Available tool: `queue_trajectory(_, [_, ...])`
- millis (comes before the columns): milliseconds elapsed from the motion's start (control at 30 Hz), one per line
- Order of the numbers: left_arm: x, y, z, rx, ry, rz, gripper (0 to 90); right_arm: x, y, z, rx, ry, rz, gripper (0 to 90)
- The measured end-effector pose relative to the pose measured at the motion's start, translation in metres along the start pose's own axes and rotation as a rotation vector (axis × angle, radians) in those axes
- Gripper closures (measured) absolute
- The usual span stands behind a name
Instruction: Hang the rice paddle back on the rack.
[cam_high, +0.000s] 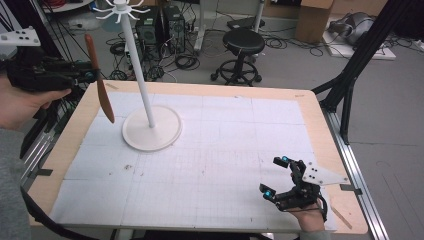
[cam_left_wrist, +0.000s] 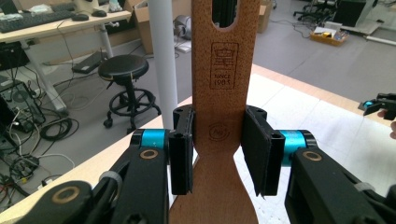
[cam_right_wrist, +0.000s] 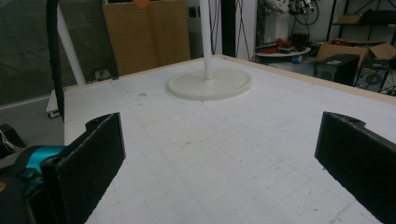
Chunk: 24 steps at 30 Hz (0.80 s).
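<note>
A wooden spatula (cam_high: 99, 80) hangs in the air at the table's far left, its blade pointing down. My left gripper (cam_high: 87, 76) is shut on its handle. In the left gripper view the pads press both sides of the wooden spatula (cam_left_wrist: 219, 107) just above where it widens, and a slot shows near the handle's top. A white stand (cam_high: 140, 75) with hooks at its top rises from a round base (cam_high: 152, 131), just right of the spatula. My right gripper (cam_high: 276, 176) rests open near the table's front right edge, with nothing between its jaws in the right gripper view (cam_right_wrist: 219, 154).
A white gridded mat (cam_high: 210, 160) covers the wooden table. Behind the table stand a black stool (cam_high: 242, 52), computer cases and loose cables on the floor. A black tripod leg (cam_high: 350, 75) stands off the right edge.
</note>
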<state>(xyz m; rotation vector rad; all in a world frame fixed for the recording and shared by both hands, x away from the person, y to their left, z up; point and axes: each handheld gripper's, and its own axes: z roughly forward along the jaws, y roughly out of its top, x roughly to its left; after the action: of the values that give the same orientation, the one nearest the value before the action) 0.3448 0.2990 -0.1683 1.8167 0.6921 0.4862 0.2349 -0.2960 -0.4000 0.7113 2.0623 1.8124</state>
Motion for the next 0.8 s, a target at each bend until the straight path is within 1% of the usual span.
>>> queue_trajectory(67, [0.003, 0.001, 0.002, 0.005, -0.001, -0.010, 64.9, 0.000, 0.000, 0.000, -0.001, -0.001, 0.006, 0.7])
queue_trajectory(167, [0.006, 0.003, 0.004, 0.003, 0.003, -0.018, 64.9, -0.001, 0.000, 0.000, -0.003, 0.000, 0.001, 0.7])
queue_trajectory(333, [0.010, 0.010, 0.007, 0.017, 0.015, -0.013, 64.9, -0.002, 0.000, 0.000, -0.004, 0.002, 0.005, 0.7])
queue_trajectory(433, [0.011, 0.015, 0.007, 0.008, 0.016, -0.014, 65.0, -0.001, 0.000, 0.000, -0.005, 0.005, 0.006, 0.7])
queue_trajectory(533, [0.013, 0.019, 0.008, 0.012, 0.019, -0.013, 64.9, -0.001, 0.000, 0.001, -0.002, 0.005, -0.003, 0.7])
queue_trajectory(600, [0.014, 0.022, 0.009, 0.008, 0.023, -0.020, 64.9, -0.001, 0.000, 0.001, 0.001, 0.009, 0.003, 0.7])
queue_trajectory(633, [0.015, 0.023, 0.010, 0.009, 0.028, -0.017, 65.0, -0.001, 0.000, 0.001, -0.003, 0.006, -0.004, 0.7])
queue_trajectory(733, [0.016, 0.027, 0.011, 0.007, 0.031, -0.018, 64.9, -0.001, 0.000, 0.000, -0.007, 0.007, 0.006, 0.7])
queue_trajectory(800, [0.017, 0.029, 0.011, 0.005, 0.032, -0.020, 64.9, -0.001, 0.000, 0.000, -0.010, 0.006, 0.000, 0.7])
